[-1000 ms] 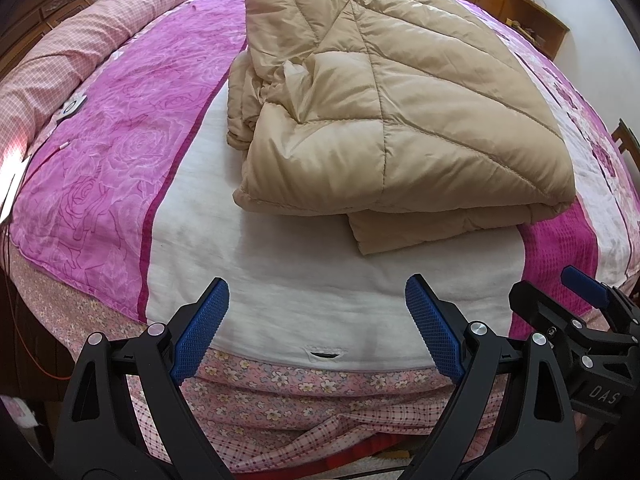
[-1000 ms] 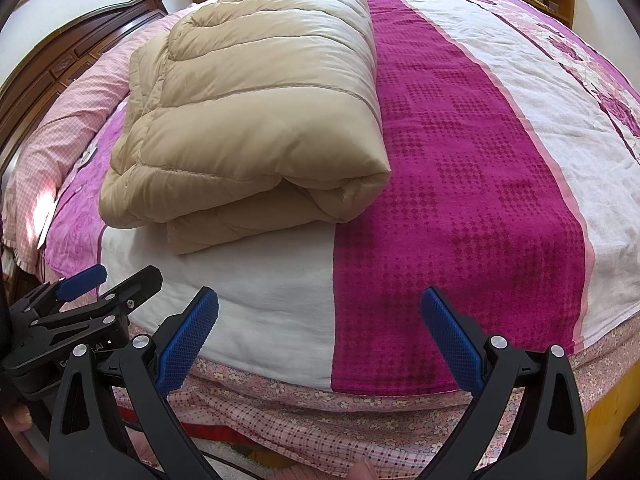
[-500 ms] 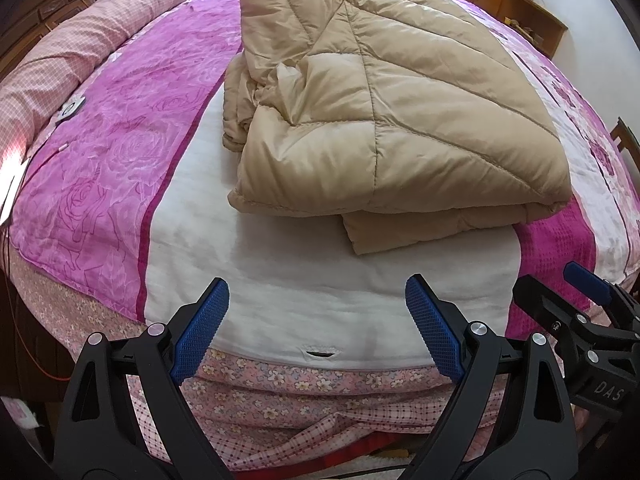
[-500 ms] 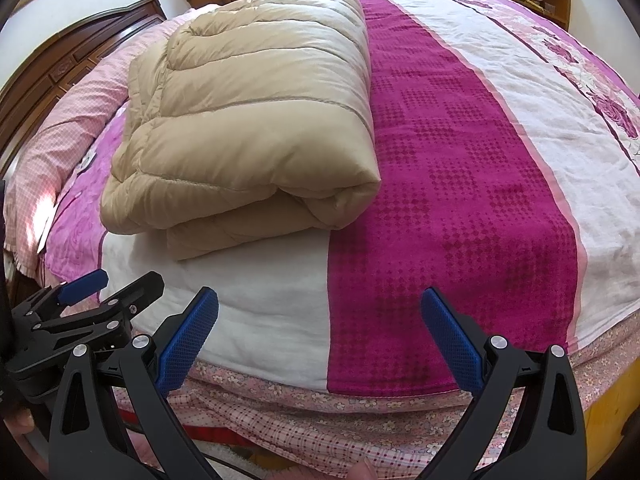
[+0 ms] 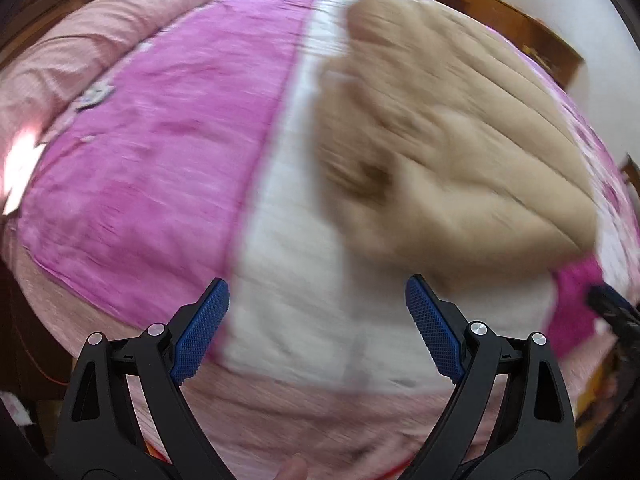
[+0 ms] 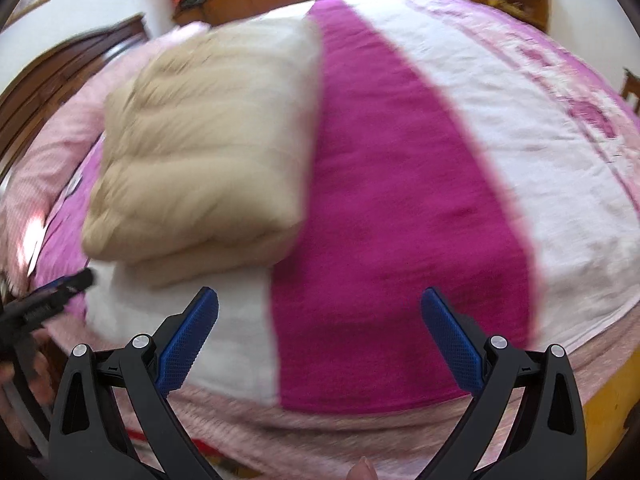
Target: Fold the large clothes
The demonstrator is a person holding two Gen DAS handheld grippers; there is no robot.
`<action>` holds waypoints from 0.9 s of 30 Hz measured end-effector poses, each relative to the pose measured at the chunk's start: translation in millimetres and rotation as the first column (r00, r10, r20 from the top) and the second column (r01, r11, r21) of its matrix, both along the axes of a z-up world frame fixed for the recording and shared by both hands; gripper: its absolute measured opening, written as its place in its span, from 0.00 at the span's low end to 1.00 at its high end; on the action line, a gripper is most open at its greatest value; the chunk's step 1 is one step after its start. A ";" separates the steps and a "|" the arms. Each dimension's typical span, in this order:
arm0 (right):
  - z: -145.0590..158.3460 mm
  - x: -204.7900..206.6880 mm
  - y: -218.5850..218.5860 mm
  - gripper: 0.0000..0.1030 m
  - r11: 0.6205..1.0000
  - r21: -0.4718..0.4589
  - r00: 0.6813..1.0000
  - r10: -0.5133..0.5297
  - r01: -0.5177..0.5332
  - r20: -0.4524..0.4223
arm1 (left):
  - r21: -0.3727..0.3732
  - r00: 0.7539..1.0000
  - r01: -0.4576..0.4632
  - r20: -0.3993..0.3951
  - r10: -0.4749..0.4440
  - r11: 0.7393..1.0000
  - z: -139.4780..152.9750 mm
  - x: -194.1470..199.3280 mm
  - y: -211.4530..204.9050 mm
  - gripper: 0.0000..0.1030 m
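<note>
Both my views have gone smeared with motion blur where half a second ago they were sharp, and the bed sits a little farther off in each. Nearest me, my left gripper [image 5: 317, 328] is spread wide with nothing between its blue ribbed pads, and my right gripper [image 6: 319, 340] is spread the same, both hanging short of the bed's near edge [image 5: 280, 396]. Beyond that pink floral edge lies a smooth white band [image 5: 288, 280] of the bedspread, bare and free for moving. Farther on, the folded beige quilted coat [image 6: 208, 148] rests puffy and layered on the bed, a magenta stripe [image 6: 392, 200] beside it, with the dark wooden headboard [image 6: 60, 80] at the back.
</note>
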State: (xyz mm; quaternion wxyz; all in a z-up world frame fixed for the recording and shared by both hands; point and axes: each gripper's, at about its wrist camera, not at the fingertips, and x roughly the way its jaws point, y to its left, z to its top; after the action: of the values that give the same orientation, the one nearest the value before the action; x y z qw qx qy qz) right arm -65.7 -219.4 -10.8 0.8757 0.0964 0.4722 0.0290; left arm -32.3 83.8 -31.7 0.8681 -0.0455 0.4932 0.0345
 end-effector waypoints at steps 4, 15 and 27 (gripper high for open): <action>0.0 18.0 -53.5 0.95 0.990 -0.037 0.990 -0.137 0.138 0.027 | 0.099 0.993 -0.110 0.050 0.106 0.989 -2.7 44.8 61.8 0.93; -30.8 96.4 -214.9 0.95 0.879 -0.238 0.908 -0.418 0.413 0.028 | 0.137 0.974 -0.224 0.041 0.221 0.965 -43.0 176.4 169.8 0.95; -48.1 138.3 -307.5 0.96 0.818 -0.220 0.844 -0.534 0.531 0.051 | 0.069 0.978 -0.210 0.003 0.210 0.975 -69.5 213.8 198.1 0.97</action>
State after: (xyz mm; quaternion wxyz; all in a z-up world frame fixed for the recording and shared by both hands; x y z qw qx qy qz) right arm 72.6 -526.9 -58.8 0.8510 0.1248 0.4321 -0.2712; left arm 181.5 281.9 -101.2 0.8597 -0.0672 0.4858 0.1431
